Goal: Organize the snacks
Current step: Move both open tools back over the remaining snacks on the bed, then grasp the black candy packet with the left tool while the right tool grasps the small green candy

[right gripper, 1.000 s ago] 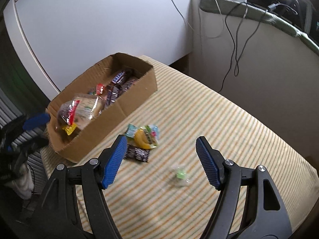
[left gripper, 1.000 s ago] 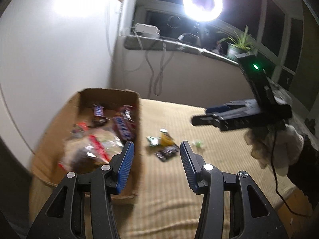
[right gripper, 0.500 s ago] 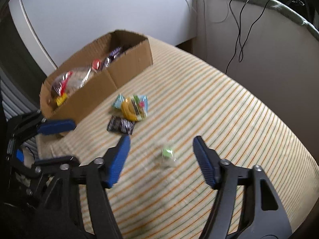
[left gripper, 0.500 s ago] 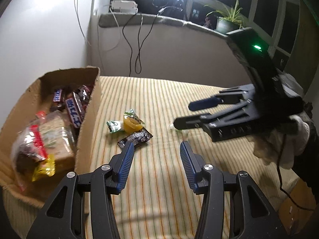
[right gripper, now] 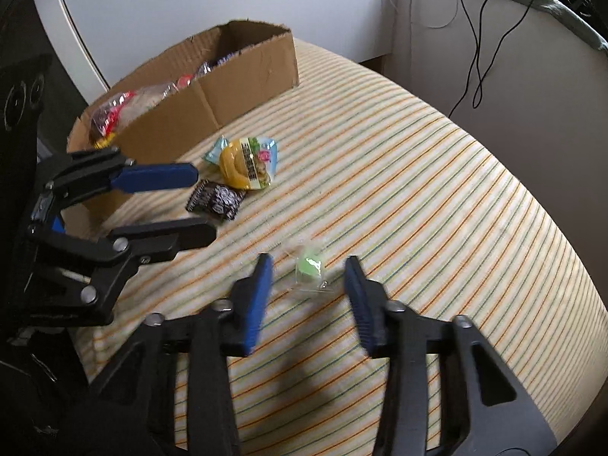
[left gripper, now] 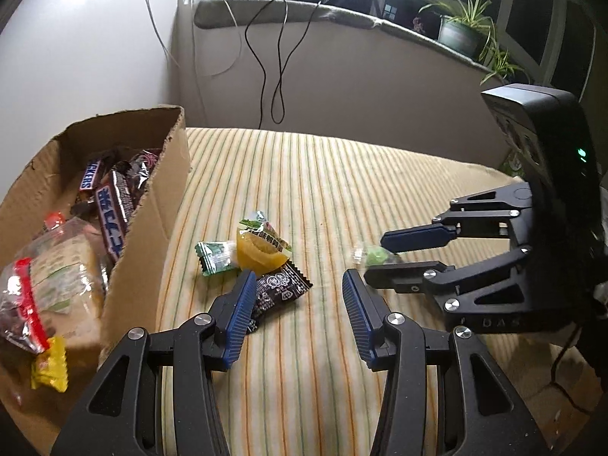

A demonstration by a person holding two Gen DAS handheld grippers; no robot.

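Note:
A cardboard box (left gripper: pixel 173 174) (right gripper: pixel 247 76) with chocolate bars and a bagged bread stands at the left on a striped cloth. Beside it lie a yellow jelly pack (left gripper: pixel 260 249) (right gripper: pixel 247 163), a small green sachet (left gripper: pixel 213 256) and a black wrapper (left gripper: pixel 279 288) (right gripper: pixel 214 201). A green candy in clear wrap (right gripper: pixel 309 266) (left gripper: pixel 374 256) lies apart to the right. My left gripper (left gripper: pixel 296 306) (right gripper: pixel 201 201) is open and empty, low over the black wrapper. My right gripper (right gripper: pixel 307 277) (left gripper: pixel 376 258) is open, its fingers on either side of the green candy.
A white wall and a low ledge (left gripper: pixel 342 19) with hanging cables (left gripper: pixel 279 72) stand behind the surface. A potted plant (left gripper: pixel 461 34) sits on the ledge. The striped surface (right gripper: pixel 437 190) curves down at its right edge.
Both grippers moved down and closer to the loose snacks. The right gripper came over the green candy and narrowed its opening. The left gripper neared the black wrapper.

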